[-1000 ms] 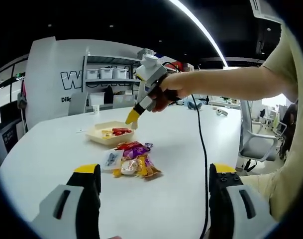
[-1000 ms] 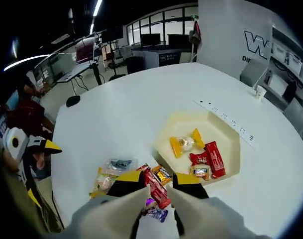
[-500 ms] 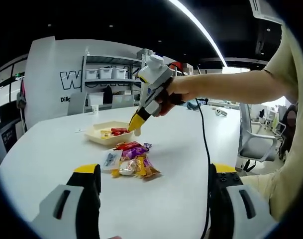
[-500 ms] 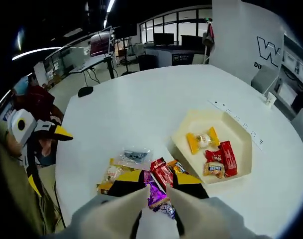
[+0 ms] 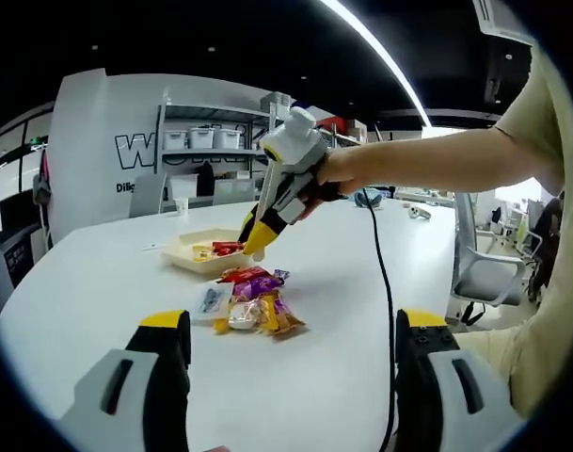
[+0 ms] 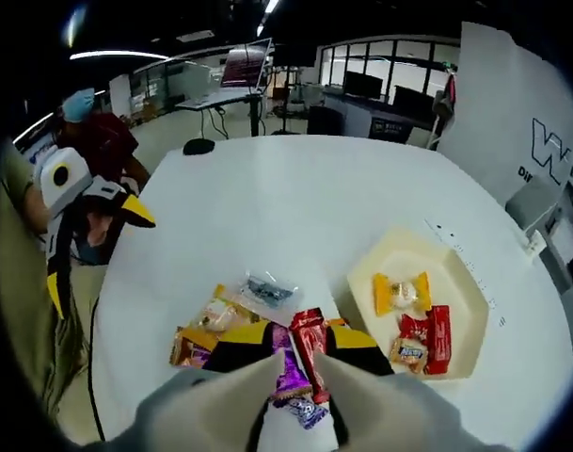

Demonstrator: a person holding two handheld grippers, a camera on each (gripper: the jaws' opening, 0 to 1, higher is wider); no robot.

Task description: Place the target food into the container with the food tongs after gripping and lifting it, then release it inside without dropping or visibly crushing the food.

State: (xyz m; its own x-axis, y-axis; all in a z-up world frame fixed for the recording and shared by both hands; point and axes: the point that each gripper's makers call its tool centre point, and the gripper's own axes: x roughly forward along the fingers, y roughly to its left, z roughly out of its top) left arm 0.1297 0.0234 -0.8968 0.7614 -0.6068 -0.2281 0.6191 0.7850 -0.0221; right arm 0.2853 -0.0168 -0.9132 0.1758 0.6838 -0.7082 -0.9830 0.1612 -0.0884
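Observation:
A cream hexagonal tray holds an orange-wrapped candy and two small red packets. Beside it lies a pile of wrapped snacks. In the right gripper view a purple candy and a red packet from the pile show on the table below my right gripper, whose jaws stand apart with nothing gripped. In the left gripper view the right gripper hangs tilted above the pile, near the tray. My left gripper is wide open, low over the table, well short of the pile.
The round white table has bare room on all sides of the pile. A black cable trails from the right gripper across the table. A person in red sits beyond the table edge. An office chair stands at the right.
The right gripper has swung away from the tray, coming over the snack pile and tilting more steeply. The left gripper has stayed put.

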